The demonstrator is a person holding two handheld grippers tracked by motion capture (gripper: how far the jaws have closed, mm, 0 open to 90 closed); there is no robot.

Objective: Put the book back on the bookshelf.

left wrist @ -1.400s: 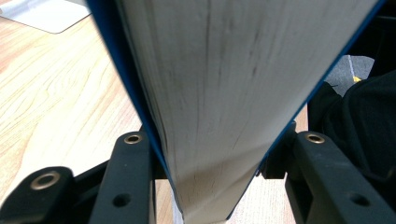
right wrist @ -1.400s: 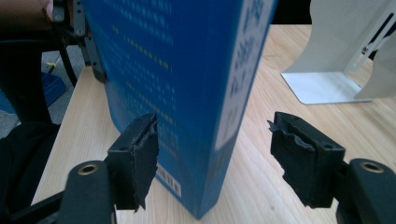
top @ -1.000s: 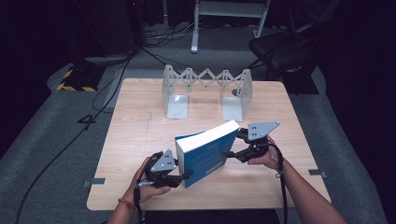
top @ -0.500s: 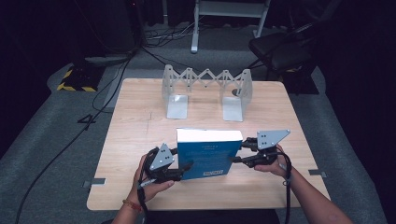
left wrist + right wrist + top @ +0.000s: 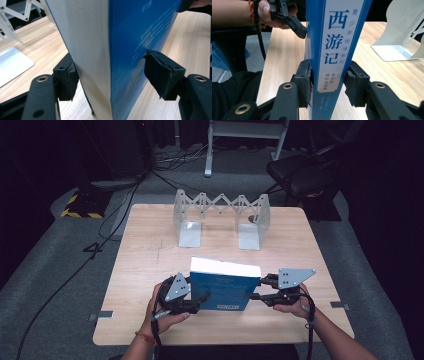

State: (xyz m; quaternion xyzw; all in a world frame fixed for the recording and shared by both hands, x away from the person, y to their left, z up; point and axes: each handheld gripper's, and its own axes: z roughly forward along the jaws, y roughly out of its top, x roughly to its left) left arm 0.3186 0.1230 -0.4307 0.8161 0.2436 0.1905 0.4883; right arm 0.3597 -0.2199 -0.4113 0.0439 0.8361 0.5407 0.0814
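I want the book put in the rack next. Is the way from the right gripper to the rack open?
Probably yes. The right gripper clamps the book's spine, and only bare table lies between the book and the rack.

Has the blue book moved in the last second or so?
Yes. The blue book has swung round: its cover was angled to the folding bookend rack at the back and now stands parallel to it, upright on the table.

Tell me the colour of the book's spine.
The spine of the book is blue at its edges with a white panel carrying blue Chinese characters, clearest in the right gripper view.
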